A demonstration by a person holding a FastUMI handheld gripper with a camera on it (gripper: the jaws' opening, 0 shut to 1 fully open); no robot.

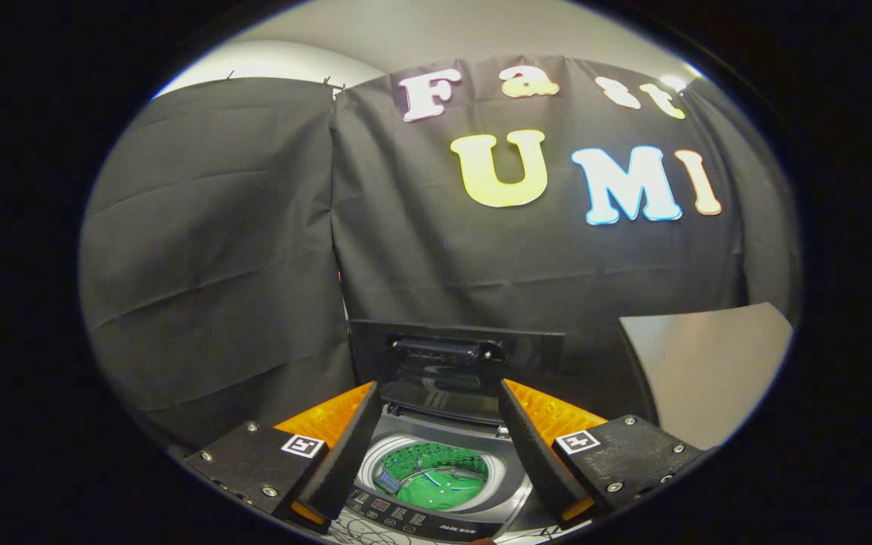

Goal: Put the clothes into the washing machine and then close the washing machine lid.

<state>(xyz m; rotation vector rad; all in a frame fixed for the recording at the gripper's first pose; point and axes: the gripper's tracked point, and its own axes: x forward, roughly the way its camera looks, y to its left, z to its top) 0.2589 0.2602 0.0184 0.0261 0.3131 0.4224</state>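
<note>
Support surface (366, 534): you only get a sliver of it, white with thin dark squiggly lines, just below the gap between your fingers. Can't tell if it's a table or the floor. The washing machine (406, 430) stands directly on it, control panel edge nearest you, lid (455, 356) upright at the back. Your gripper (440, 443) hangs above with fingers spread wide, nothing held, the machine's opening between them.

A recording booth, not a home: black cloth wall (481, 257) at twelve o'clock, a washing machine (436, 469) at six.
</note>
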